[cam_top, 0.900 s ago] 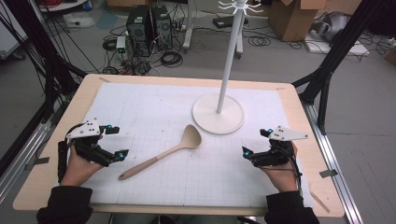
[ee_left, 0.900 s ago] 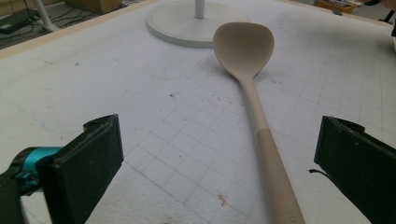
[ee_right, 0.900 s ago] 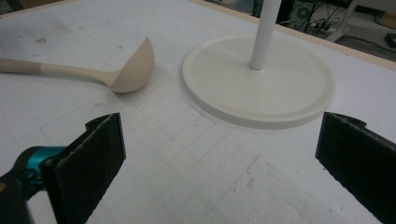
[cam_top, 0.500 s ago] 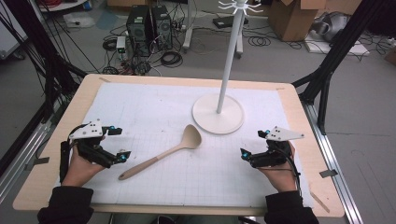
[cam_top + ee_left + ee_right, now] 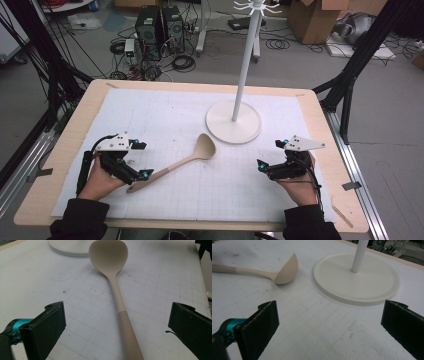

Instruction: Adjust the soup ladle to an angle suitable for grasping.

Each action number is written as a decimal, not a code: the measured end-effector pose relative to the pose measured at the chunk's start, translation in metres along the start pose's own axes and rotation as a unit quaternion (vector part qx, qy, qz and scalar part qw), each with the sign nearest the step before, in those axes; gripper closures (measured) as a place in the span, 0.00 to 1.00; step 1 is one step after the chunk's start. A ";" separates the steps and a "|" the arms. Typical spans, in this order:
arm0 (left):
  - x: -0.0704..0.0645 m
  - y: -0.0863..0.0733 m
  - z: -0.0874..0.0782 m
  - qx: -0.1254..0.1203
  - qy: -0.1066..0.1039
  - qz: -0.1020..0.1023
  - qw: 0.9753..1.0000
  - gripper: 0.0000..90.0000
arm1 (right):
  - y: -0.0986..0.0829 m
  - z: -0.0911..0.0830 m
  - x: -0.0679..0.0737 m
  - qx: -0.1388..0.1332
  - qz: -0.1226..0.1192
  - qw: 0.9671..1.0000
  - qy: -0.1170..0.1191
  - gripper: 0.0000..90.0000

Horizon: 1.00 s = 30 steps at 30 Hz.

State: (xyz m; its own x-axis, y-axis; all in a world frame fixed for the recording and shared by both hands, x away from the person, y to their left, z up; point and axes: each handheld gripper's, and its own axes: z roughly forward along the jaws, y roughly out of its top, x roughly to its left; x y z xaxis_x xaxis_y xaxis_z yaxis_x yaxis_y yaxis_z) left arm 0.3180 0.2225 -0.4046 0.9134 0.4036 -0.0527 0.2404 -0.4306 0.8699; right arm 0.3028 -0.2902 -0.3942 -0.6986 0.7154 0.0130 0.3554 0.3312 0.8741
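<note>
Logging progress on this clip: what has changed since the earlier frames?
The left gripper has slid right to the spoon handle's end, jaws open around it, not gripping. The right gripper edged slightly left, open. Spoon and stand stayed put.

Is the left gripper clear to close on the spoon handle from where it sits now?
Probably yes. The left gripper is open, and the spoon handle runs between its jaws with bare mat on both sides; nothing blocks it. The stand base lies well beyond the bowl.
</note>
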 end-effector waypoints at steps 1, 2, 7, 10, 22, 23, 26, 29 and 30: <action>0.000 0.001 0.003 0.004 -0.002 0.000 1.000 0.02 | 0.000 0.000 0.000 0.000 0.000 1.000 0.000 0.00; -0.001 0.002 0.006 0.008 -0.004 0.002 1.000 0.02 | 0.000 0.000 0.000 0.002 0.001 1.000 -0.001 0.00; 0.000 0.006 0.019 0.032 -0.012 -0.002 0.999 0.02 | 0.000 0.000 0.000 0.002 -0.001 1.000 0.000 0.00; 0.000 0.006 0.027 0.049 -0.020 -0.003 0.999 0.02 | 0.000 0.000 0.000 0.002 -0.002 1.000 0.000 0.00; 0.004 0.007 0.050 0.093 -0.034 -0.013 0.995 0.02 | 0.000 0.001 0.000 0.004 -0.004 1.000 0.002 0.00; 0.003 0.008 0.051 0.091 -0.034 -0.016 0.995 0.02 | 0.000 0.001 0.000 0.006 -0.002 1.000 0.001 0.00; 0.003 0.007 0.056 0.101 -0.034 -0.015 0.994 0.02 | 0.000 0.001 0.000 0.006 -0.002 1.000 0.001 0.00; 0.003 0.006 0.059 0.110 -0.035 -0.017 0.993 0.02 | 0.000 0.002 0.000 0.006 -0.005 1.000 0.000 0.00; 0.003 0.006 0.060 0.114 -0.033 -0.017 0.993 0.02 | 0.000 0.002 0.000 0.006 -0.005 1.000 0.000 0.00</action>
State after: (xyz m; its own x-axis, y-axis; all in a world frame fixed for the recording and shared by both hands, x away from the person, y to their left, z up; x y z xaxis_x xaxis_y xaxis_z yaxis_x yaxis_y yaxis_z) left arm 0.3421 0.1731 -0.4291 0.9214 0.3703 -0.1180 0.3319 -0.5920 0.7344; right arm 0.3035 -0.2890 -0.3950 -0.7026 0.7116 0.0052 0.3557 0.3448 0.8687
